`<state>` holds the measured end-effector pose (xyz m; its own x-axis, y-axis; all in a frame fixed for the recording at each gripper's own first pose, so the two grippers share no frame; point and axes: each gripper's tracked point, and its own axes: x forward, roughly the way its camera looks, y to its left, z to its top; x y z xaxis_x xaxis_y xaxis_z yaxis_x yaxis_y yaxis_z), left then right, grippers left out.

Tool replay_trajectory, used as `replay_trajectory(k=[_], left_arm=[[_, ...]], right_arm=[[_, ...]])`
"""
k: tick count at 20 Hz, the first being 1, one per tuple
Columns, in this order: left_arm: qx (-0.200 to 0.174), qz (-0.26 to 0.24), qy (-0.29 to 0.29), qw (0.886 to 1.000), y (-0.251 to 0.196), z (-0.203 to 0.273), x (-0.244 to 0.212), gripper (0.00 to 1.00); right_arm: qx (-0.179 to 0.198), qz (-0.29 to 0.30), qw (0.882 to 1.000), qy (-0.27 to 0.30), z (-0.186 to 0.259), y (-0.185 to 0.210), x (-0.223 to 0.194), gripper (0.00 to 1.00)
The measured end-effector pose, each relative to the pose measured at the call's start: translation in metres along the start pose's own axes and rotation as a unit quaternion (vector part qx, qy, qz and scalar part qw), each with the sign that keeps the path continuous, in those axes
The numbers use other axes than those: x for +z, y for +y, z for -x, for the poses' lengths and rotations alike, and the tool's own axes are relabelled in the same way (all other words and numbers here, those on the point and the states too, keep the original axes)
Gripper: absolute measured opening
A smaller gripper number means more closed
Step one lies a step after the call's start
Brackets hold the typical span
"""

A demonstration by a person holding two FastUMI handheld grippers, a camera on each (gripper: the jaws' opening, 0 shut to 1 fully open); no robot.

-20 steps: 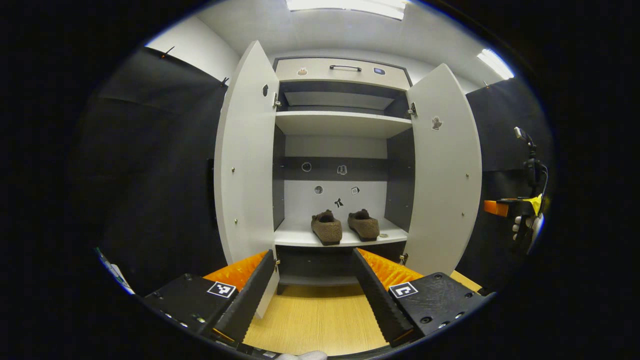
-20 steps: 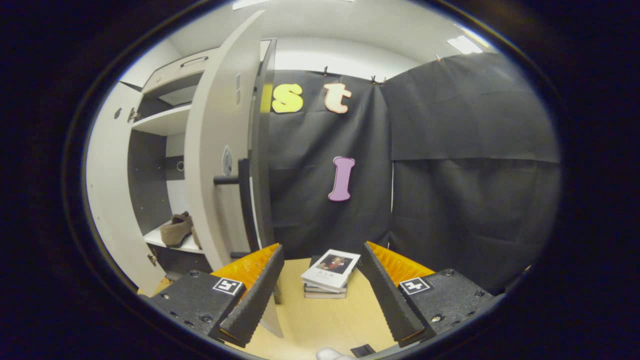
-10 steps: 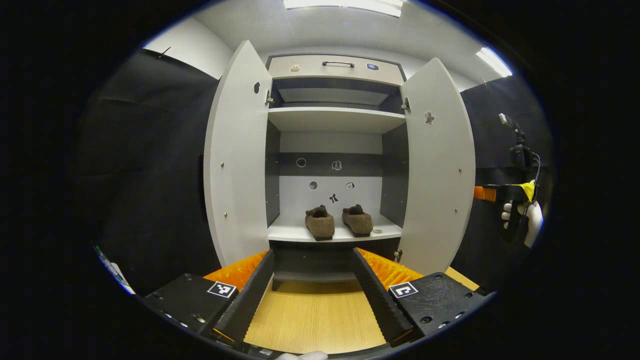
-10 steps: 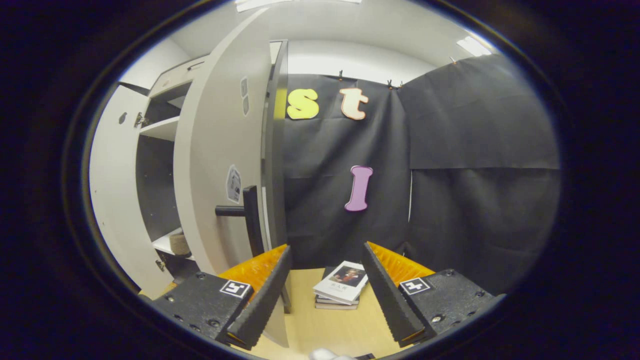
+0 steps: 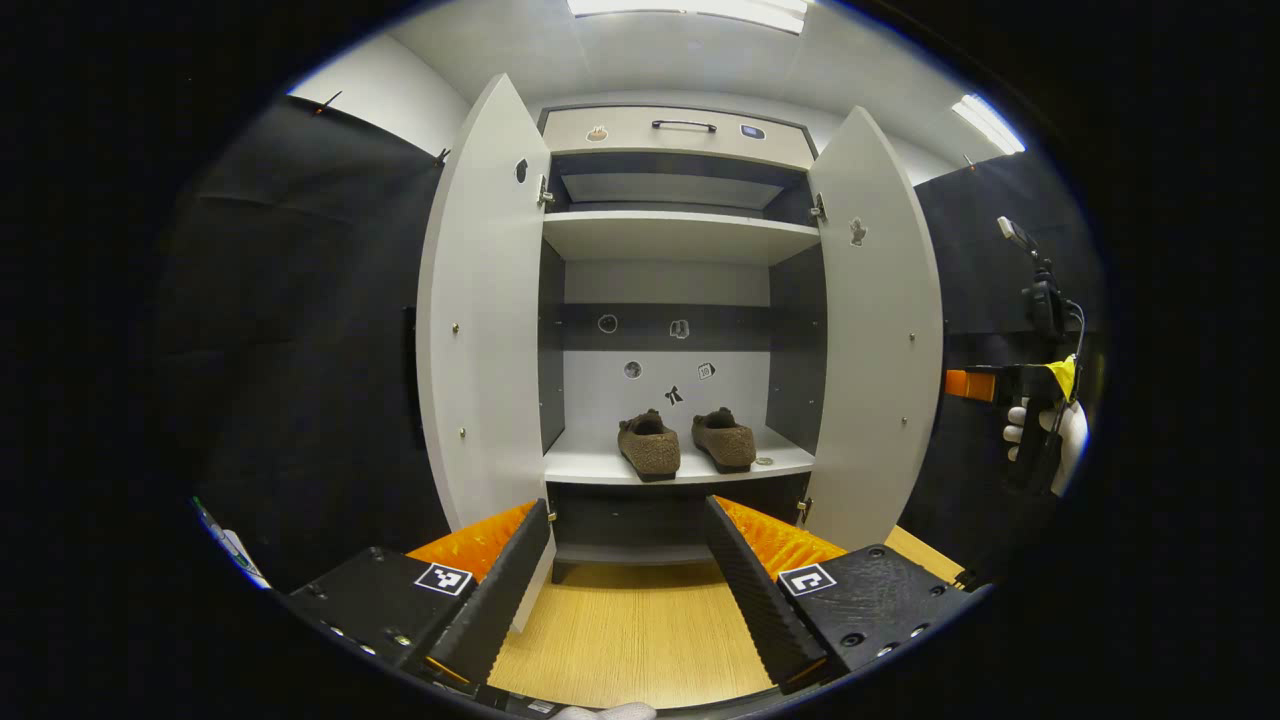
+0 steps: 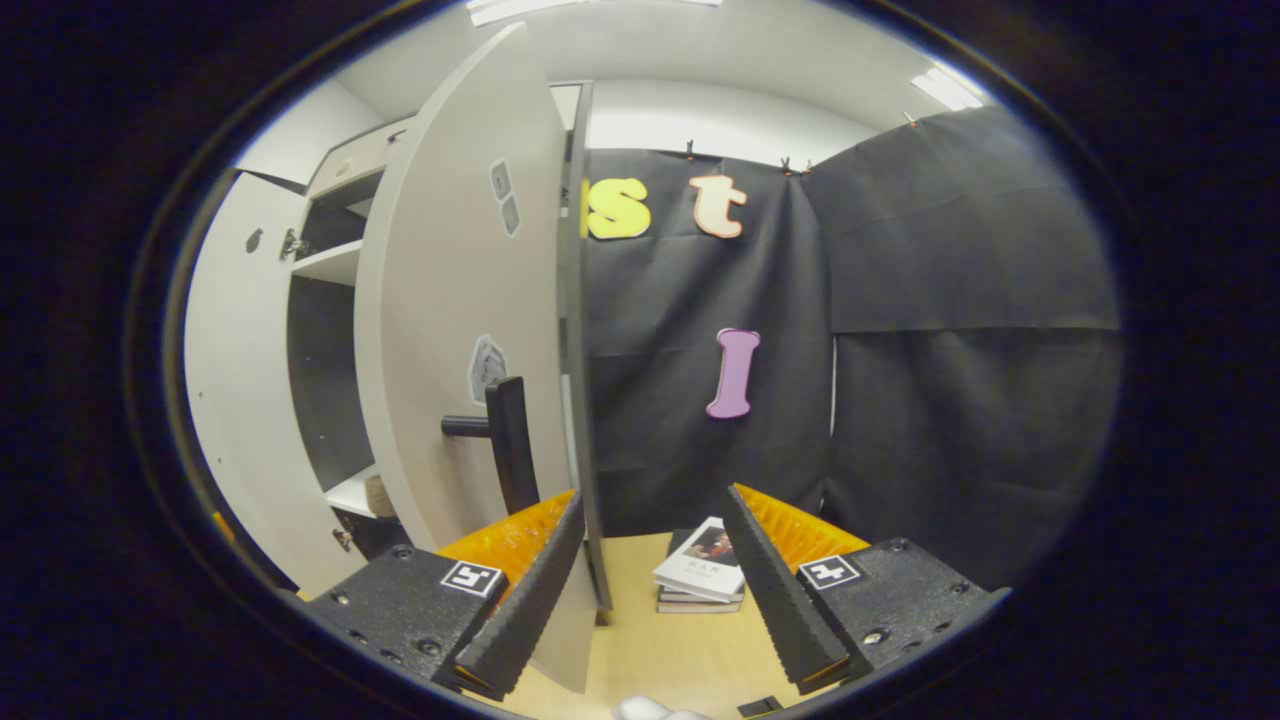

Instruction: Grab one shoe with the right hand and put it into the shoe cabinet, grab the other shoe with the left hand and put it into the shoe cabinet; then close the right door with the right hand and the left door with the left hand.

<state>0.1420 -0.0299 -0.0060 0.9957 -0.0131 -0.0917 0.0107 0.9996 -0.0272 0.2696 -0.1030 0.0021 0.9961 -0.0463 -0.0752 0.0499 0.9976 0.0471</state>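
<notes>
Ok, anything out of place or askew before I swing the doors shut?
Nothing stands out. Both shoes sit side by side on the lower shelf, clear of its front edge. Both doors hang open and look straight. A stack of books lies on the floor beyond the right door.

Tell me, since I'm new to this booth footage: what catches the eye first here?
The shoe cabinet stands wide open, both doors swung out, with two brown shoes side by side on its lower shelf. In the right gripper view, the right door looms close, its dark handle just beyond the open right gripper.
</notes>
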Motion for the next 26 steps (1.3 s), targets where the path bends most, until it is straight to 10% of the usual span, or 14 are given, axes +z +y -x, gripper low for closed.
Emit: replay_trajectory(k=[9, 26], left_arm=[[0.032, 0.000, 0.006, 0.999, 0.053, -0.001, -0.004, 0.95], [0.183, -0.017, -0.043, 0.982, 0.256, -0.069, 0.045, 0.95]], right_arm=[[0.112, 0.011, 0.994, 0.005, 0.013, 0.119, -0.013, 0.99], [0.029, -0.002, 0.997, 0.078, 0.095, 0.086, -0.092, 0.99]])
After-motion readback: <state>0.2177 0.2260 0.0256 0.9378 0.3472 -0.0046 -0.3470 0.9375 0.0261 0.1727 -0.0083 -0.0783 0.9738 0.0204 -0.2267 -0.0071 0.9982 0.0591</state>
